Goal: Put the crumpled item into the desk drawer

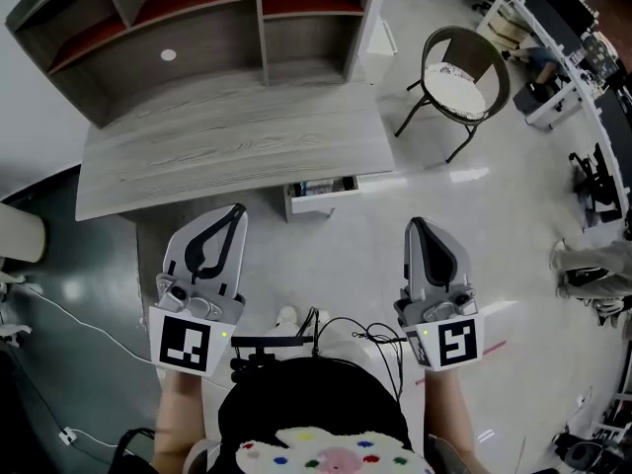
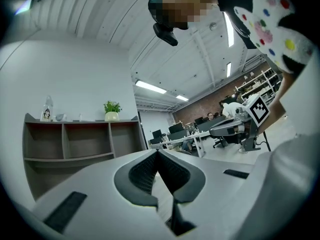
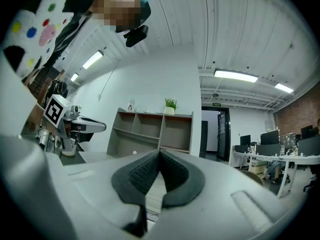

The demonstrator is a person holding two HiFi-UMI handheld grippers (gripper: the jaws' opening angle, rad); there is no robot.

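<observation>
Beneath the head camera a grey wood-grain desk (image 1: 227, 151) is seen, w/ an open-fronted hutch (image 1: 212, 42) set along its back edge. The hutch is split into bays by upright dividers, and red strips show at the rear of the upper shelves. On the hutch top a pot w/ a green plant (image 2: 112, 111) stands upright, and a small bottle (image 2: 47, 109) is set near the far-left end. A round-backed chair (image 1: 456, 89) w/ a pale seat is parked on the floor, just beside the desk's right end.

Under the desk's front edge, right of centre, the drawer (image 1: 318, 205) is pulled part-way out. Some pale and dark contents are glimpsed in it, too small to be identified.

The left gripper (image 1: 235, 211) and right gripper (image 1: 416, 227) are held level in front of the desk, well apart, left and right of the drawer. On both, the jaws are pressed fully together, pad to pad, w/ nothing caught between them.

A small white lump (image 1: 168, 55), prob. the crumpled item, lies on the floor of the hutch's left bay, well apart from both grippers and from the drawer. Its texture cannot be made out.
</observation>
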